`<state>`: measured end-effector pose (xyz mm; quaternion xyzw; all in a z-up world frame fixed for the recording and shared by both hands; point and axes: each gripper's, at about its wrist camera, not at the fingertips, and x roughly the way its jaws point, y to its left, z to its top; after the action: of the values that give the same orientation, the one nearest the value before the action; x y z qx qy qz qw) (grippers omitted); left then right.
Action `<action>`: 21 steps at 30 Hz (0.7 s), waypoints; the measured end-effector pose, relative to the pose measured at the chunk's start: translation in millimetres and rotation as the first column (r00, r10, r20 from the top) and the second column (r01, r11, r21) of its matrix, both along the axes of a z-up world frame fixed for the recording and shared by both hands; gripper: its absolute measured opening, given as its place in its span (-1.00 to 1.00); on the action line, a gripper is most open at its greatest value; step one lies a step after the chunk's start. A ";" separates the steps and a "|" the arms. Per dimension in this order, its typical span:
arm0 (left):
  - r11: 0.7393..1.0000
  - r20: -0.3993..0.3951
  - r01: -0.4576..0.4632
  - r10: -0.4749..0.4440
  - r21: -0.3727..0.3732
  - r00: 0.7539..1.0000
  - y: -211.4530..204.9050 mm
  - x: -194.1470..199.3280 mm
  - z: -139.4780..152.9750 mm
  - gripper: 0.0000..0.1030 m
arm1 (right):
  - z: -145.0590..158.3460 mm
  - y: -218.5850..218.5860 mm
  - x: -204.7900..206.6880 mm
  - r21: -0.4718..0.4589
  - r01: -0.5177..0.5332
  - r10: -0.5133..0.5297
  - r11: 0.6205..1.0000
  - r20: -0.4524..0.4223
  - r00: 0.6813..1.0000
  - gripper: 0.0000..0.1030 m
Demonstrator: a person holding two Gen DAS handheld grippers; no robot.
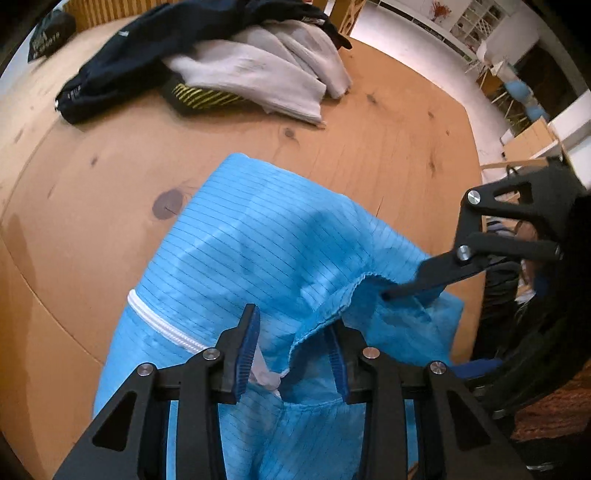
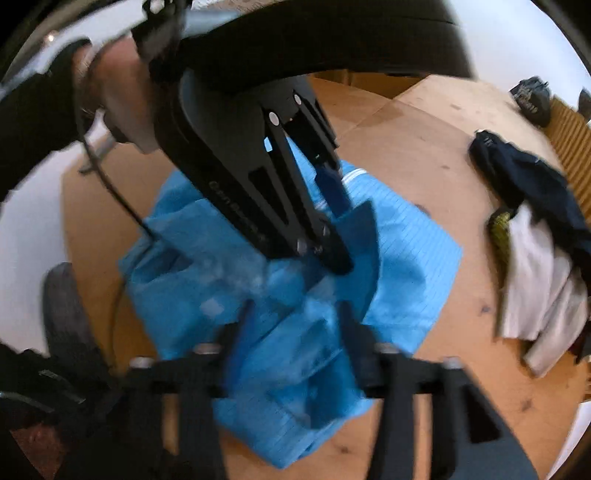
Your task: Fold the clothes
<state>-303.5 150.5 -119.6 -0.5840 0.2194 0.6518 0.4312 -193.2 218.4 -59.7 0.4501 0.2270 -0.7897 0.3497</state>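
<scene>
Our left gripper (image 1: 293,354) and right gripper (image 2: 295,332) gape around the half-folded blue garment (image 1: 258,240); the pile (image 1: 229,66) beyond our fingers waits

Knotty wooden table (image 1: 369,147) bearing a blue garment (image 1: 258,251), rumpled clothes pile (image 1: 229,66), dark bag (image 1: 51,37).

One blue garment (image 1: 266,240) lies on one wooden table (image 1: 388,122). Farther back sits one pile holding one grey garment (image 1: 266,70), one navy garment (image 1: 122,59) and one black-and-yellow striped piece (image 1: 199,94). One dark bag (image 1: 50,35) sits at the table's edge. Two grippers: left (image 1: 293,354), right (image 2: 293,347).
</scene>
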 end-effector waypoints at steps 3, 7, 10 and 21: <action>1.000 0.040 -0.006 0.006 0.009 0.999 -1.0 -6.0 -3.3 -0.35 | -10.0 -11.6 -6.0 0.050 0.020 -0.020 0.999 0.005 1.000 -0.02; 1.000 0.055 0.008 -0.008 -0.001 0.998 -0.2 -7.1 -9.7 -0.35 | -34.3 -17.4 -18.1 0.139 0.028 -0.032 0.990 0.026 0.999 -0.09; 1.000 0.070 0.011 -0.010 -0.009 0.997 -0.9 -9.3 -15.4 -0.35 | -45.2 -9.7 -23.6 0.108 0.007 -0.020 0.994 0.124 0.992 -0.89; 0.998 0.097 0.040 -0.035 -0.047 0.995 -4.2 -13.5 -19.3 -0.33 | -8.7 15.0 -4.0 -0.029 -0.105 0.108 0.994 0.130 0.986 -0.95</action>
<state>-317.0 146.3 -138.9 -0.6208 0.2252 0.6091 0.4392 -197.3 233.5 -68.4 0.4846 0.2185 -0.7409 0.4104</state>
